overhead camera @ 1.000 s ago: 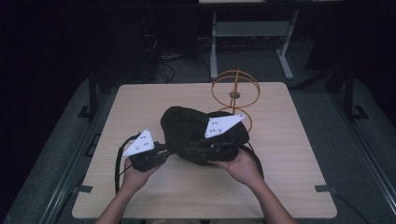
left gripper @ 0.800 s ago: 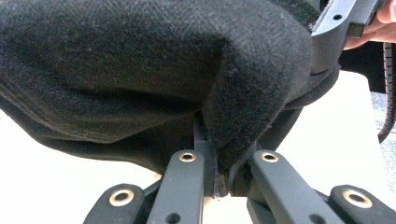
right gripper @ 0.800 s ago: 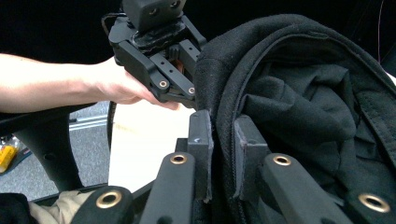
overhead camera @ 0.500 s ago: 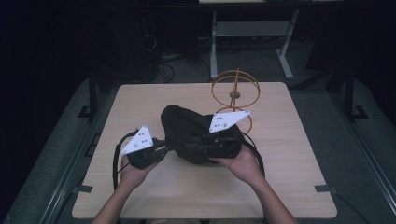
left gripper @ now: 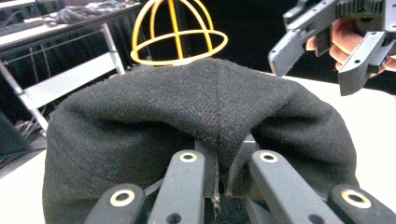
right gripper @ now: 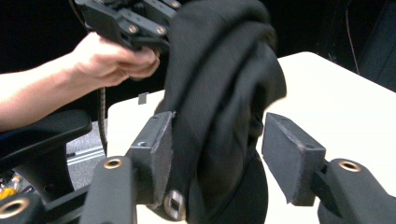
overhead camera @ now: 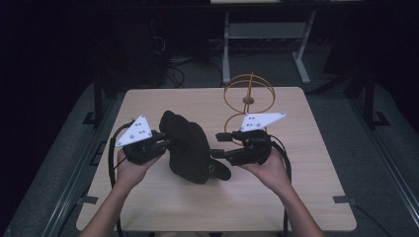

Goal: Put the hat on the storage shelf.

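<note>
Pinching a fold of the black cap [overhead camera: 190, 148] shut, the left gripper [overhead camera: 159, 144] holds it up just in front of the yellow wire stand [overhead camera: 249, 96], while the right gripper [overhead camera: 221, 153], jaws just opened, straddles its brim without pressing, likely to regrip.

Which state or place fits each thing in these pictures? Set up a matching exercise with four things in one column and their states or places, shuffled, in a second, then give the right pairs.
Things:
1. left hand-held gripper
2. right hand-held gripper
3. black cap
4. yellow wire stand

States or places:
A. stands at the far side of the table
B. jaws apart, pads off the cloth
C. hangs between the two hands
D. jaws pinched shut on a fold of cloth

Pairs: 1-D, 2-B, 3-C, 4-A
</note>
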Tool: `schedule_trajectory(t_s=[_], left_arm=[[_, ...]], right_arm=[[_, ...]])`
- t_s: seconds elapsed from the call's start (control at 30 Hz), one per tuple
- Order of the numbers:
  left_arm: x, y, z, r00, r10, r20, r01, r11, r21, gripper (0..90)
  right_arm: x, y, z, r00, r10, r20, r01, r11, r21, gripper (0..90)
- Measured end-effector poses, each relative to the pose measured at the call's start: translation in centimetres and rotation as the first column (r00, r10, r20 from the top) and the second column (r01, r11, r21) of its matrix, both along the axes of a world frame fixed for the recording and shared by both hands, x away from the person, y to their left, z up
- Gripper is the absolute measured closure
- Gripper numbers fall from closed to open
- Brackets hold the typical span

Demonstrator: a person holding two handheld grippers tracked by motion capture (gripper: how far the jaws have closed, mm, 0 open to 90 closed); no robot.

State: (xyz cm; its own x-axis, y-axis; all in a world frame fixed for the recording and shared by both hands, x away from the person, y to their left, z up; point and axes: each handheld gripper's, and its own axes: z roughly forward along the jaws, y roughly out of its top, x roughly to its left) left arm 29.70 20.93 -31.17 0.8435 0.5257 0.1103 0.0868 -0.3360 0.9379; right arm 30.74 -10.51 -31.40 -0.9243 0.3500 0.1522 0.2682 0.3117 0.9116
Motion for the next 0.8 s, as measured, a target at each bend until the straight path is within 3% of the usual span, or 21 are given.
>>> schedule_trajectory(t_s=[0.2, 0.43, 0.8], left_arm=[[0.6, 0.6, 0.7, 0.9998, 0.011, -0.014, -0.011, 0.9999, 0.000, 86.3], [1.8, 0.4, 1.4, 0.9987, 0.003, -0.051, -0.001, 0.9994, 0.036, 86.2], [3.3, 0.4, 2.9, 0.9971, -0.001, -0.076, 0.004, 0.9990, 0.045, 86.2]], right_arm=[[-0.1, -1.9, -0.5, 0.9992, -0.040, 0.006, 0.040, 0.9991, -0.013, 38.4], [-0.2, -4.6, -1.6, 0.9961, -0.088, -0.002, 0.088, 0.9955, -0.034, 35.5], [-0.8, -9.0, -4.1, 0.9809, -0.193, -0.022, 0.192, 0.9803, -0.045, 29.9]])
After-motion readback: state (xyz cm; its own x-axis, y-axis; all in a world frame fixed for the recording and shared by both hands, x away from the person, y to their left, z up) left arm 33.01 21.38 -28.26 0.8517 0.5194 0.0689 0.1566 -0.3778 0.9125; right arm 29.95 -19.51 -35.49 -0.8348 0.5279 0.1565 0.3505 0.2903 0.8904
